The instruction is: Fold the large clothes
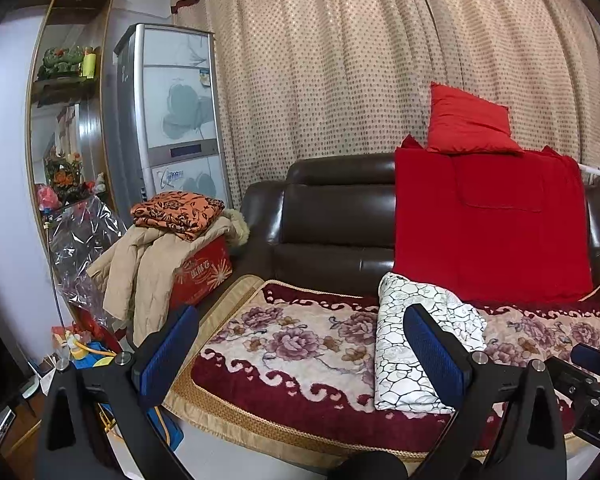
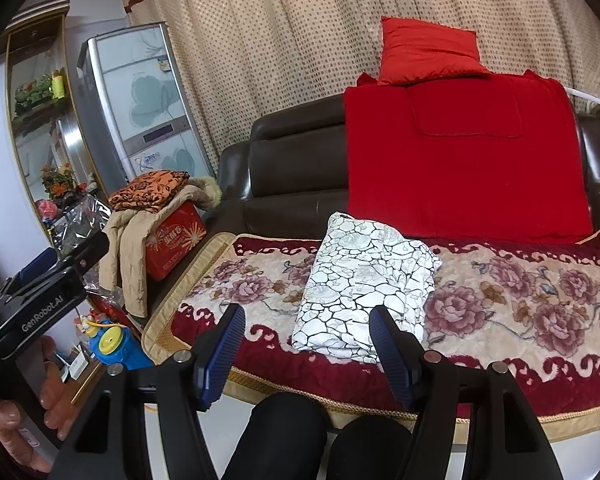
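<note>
Both my left gripper [image 1: 300,356] and right gripper [image 2: 306,350] gape wide, empty, above the front edge of the floral sofa cover [image 2: 520,292], where the white crackle-patterned folded cloth [image 2: 364,284] lies mid-seat — soft, light, floppy, best pinched at its near corners.

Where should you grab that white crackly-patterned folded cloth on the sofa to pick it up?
Probably by the near edge of the white cloth with black crackle lines, coming from the front. It lies flat in a thick folded bundle on the flowered red-and-cream sofa cover, and that edge faces both open tools: the right tool and the left tool. One at each near corner should keep the folds together.
</note>
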Motion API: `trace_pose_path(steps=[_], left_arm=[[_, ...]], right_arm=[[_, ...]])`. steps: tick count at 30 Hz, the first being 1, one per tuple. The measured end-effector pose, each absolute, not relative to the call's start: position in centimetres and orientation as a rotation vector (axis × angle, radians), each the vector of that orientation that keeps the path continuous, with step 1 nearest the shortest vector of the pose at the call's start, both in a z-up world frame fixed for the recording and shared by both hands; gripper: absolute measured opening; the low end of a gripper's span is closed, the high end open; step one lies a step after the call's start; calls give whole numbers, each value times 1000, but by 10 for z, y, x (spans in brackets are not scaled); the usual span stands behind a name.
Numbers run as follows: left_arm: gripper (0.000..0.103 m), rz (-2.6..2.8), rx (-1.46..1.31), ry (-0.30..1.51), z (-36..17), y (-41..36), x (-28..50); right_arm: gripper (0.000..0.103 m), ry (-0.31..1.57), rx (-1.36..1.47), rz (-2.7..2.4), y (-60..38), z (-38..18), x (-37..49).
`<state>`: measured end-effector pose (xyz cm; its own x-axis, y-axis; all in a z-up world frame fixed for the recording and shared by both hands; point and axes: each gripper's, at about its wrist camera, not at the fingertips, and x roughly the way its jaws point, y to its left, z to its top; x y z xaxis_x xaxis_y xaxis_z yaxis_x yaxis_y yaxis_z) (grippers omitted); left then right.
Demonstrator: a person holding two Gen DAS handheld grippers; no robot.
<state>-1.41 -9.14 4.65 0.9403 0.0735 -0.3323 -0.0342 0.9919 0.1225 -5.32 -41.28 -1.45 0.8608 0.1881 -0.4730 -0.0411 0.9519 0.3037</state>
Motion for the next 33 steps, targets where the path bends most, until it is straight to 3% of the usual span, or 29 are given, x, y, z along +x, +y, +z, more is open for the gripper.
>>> trace_pose_path(steps=[33], left_arm=[[102, 94, 134, 410, 24, -106, 69]], right_arm=[[68, 605, 307, 105, -426, -46, 34]])
